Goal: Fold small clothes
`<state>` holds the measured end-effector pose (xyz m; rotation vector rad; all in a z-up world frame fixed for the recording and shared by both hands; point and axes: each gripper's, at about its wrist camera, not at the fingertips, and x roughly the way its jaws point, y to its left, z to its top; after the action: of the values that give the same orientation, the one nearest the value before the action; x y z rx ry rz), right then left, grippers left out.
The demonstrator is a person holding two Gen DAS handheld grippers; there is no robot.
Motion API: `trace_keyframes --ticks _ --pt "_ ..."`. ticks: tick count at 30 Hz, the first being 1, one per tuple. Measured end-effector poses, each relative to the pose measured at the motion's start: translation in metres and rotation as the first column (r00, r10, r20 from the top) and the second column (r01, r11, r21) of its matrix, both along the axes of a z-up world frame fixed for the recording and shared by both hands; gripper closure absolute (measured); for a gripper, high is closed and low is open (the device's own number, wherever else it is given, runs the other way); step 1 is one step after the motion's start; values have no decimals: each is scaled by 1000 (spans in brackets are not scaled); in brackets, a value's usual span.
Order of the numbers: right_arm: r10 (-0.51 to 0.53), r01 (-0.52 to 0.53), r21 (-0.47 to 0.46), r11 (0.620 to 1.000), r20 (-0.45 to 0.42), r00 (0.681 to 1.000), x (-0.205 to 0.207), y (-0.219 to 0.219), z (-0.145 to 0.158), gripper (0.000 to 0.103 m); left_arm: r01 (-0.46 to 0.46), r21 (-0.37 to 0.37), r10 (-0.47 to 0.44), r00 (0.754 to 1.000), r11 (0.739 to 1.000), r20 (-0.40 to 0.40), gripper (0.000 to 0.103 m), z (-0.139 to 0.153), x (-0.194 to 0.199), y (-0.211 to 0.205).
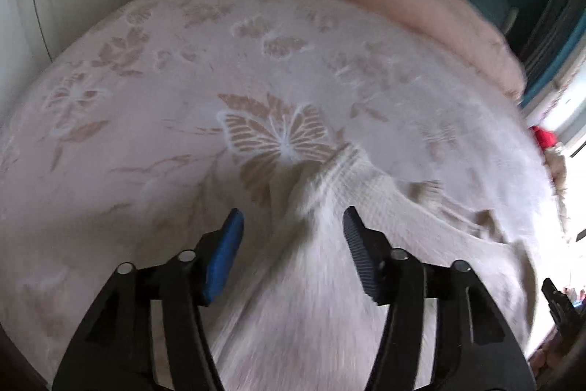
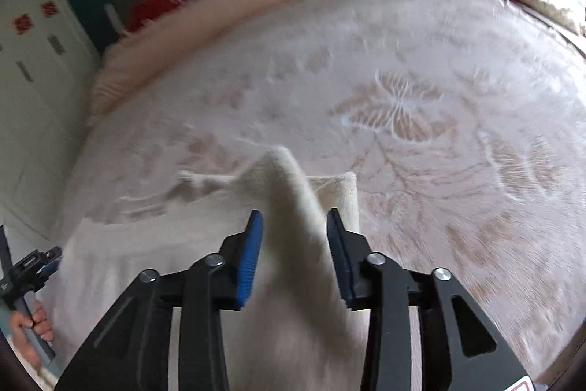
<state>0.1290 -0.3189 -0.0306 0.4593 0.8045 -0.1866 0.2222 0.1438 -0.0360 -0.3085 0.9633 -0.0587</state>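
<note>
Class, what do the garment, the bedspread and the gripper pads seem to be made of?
Garment: cream knit, ribbed and fuzzy, probably wool or acrylic. Bedspread: pale woven fabric with butterfly pattern, fibre unclear. Left gripper pads: blue, ridged, likely rubber or plastic.

The cream garment (image 2: 293, 244) is soft ribbed knit cloth, matt and slightly fuzzy. The bedspread (image 1: 183, 61) is matt woven cloth with a raised butterfly pattern. Both grippers' jaws are matt black plastic with ridged blue pads (image 2: 249, 255) and shiny metal pins (image 1: 186, 255).
</note>
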Motion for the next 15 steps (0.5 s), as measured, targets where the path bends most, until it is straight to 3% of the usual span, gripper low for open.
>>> trace_keyframes --ticks 1,4,8,11,15 --pt "13 -13 3 1000 19 1000 -16 6 7 61 -6 -8 6 1000 1000 15 35 6 -18 7" --pt "26 -26 5 1000 18 1000 -60 28 9 52 -23 -62 24 1000 998 9 31 8 -58 25" --pt "-15 16 14 1000 -34 999 -108 39 -10 37 -109 -176 106 994 978 -29 22 -14 -123 54" --pt "-60 73 140 988 -92 994 -132 29 -39 36 -176 -273 155 983 946 -95 21 -39 -146 68" --pt "-80 101 304 947 -83 993 -134 24 -59 34 -266 -402 224 963 876 -151 20 -58 -145 76"
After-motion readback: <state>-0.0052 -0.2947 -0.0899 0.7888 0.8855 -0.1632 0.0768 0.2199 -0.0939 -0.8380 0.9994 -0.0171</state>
